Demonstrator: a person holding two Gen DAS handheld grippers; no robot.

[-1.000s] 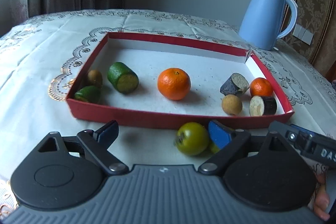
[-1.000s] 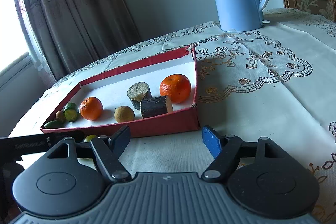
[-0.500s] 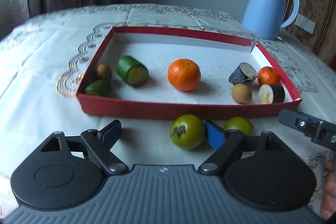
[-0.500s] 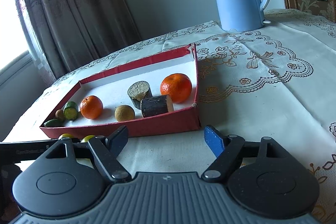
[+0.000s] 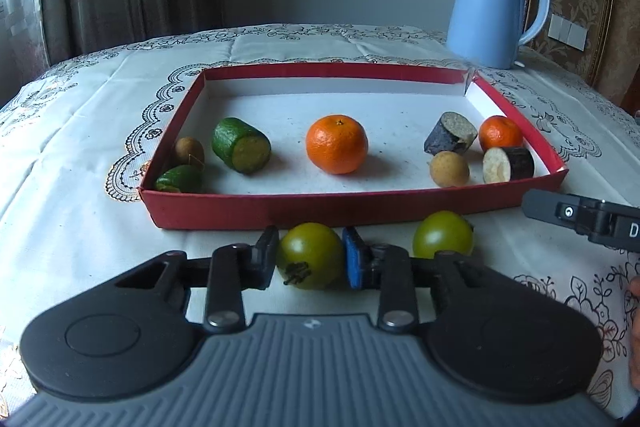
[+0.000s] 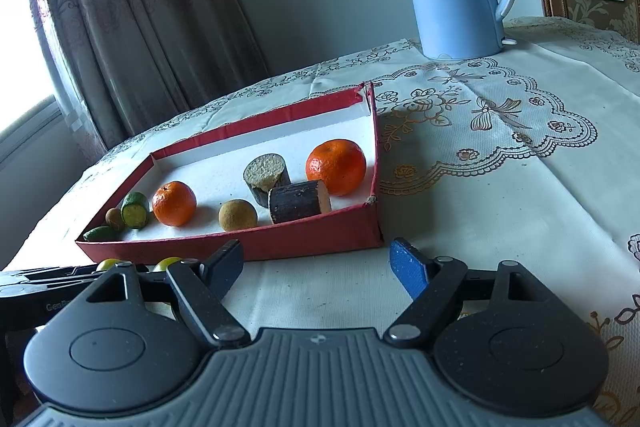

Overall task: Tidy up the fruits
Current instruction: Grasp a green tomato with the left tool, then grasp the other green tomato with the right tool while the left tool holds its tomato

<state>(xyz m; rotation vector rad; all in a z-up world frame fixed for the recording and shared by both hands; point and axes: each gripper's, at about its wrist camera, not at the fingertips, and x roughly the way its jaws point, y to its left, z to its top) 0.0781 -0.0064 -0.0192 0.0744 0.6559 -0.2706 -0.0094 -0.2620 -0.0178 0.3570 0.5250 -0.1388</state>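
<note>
A red box (image 5: 320,205) on the tablecloth holds two oranges (image 5: 337,144), cucumber pieces (image 5: 240,145), brown round fruits (image 5: 449,169) and dark cut pieces (image 5: 451,133). Two green fruits lie on the cloth in front of its near wall. My left gripper (image 5: 310,245) is closing its jaws on the left green fruit (image 5: 310,259), and both pads touch its sides. The other green fruit (image 5: 443,235) sits free to the right. My right gripper (image 6: 316,263) stands open over bare cloth near the box's front corner (image 6: 372,227), nothing between its fingers.
A blue kettle (image 5: 490,7) stands behind the box at the back right. Curtains hang behind the table on the left. Part of the right gripper (image 5: 580,217) reaches into the left wrist view beside the free green fruit. Patterned cloth (image 6: 500,187) stretches right of the box.
My left gripper's jaws have come together from wide apart onto the left green fruit, which now sits centred between them. The right gripper has stayed in place, open.
</note>
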